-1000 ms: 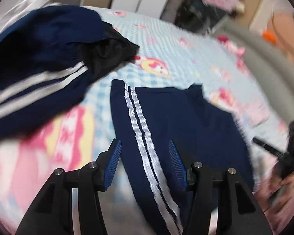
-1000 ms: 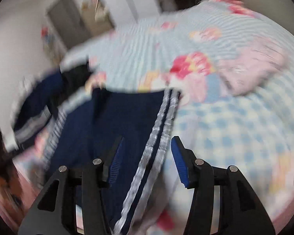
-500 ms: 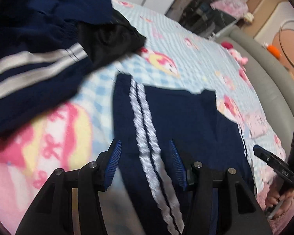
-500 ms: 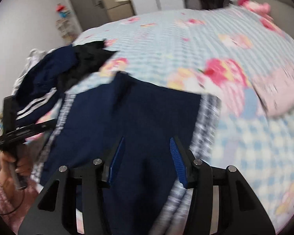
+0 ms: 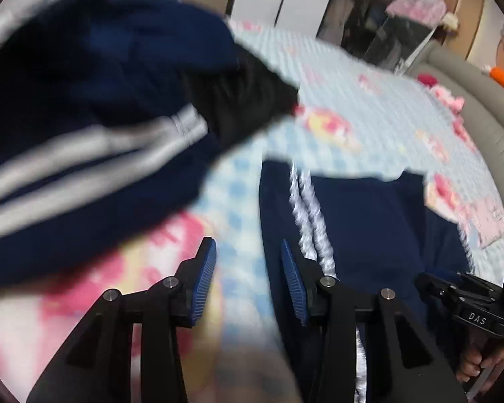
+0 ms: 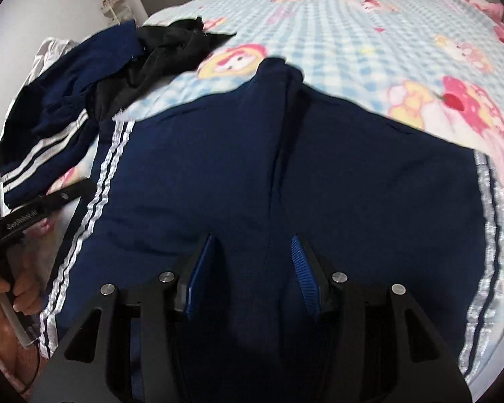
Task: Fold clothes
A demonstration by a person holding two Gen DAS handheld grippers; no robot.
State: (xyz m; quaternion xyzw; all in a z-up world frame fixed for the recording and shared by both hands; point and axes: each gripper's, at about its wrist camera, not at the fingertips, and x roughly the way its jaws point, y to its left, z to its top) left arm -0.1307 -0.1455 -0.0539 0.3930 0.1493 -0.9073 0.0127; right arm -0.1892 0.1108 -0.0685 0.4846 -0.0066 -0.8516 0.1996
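I see the navy track shorts (image 6: 319, 174) spread flat on the checked cartoon bedsheet (image 6: 352, 16), white double stripes running down each outer edge, the waistband end nearest me. My right gripper (image 6: 248, 268) hangs over the middle of the shorts, just above the centre seam, its blue pads apart with nothing pinched between them. My left gripper (image 5: 248, 278) sits at the shorts' left edge in its own blurred view: the right pad is over the navy cloth (image 5: 369, 228) beside the striped band, the left pad over bare sheet (image 5: 369, 107), and the jaws have just been closing a little, with the cloth's edge between them but not visibly pressed. Beyond the shorts, toward the far left, lies a heap of other clothes (image 6: 60, 107), navy with white stripes and a black garment (image 6: 164, 50) on top. A hand (image 6: 20, 299) grips the left tool's handle at the edge of the right view.
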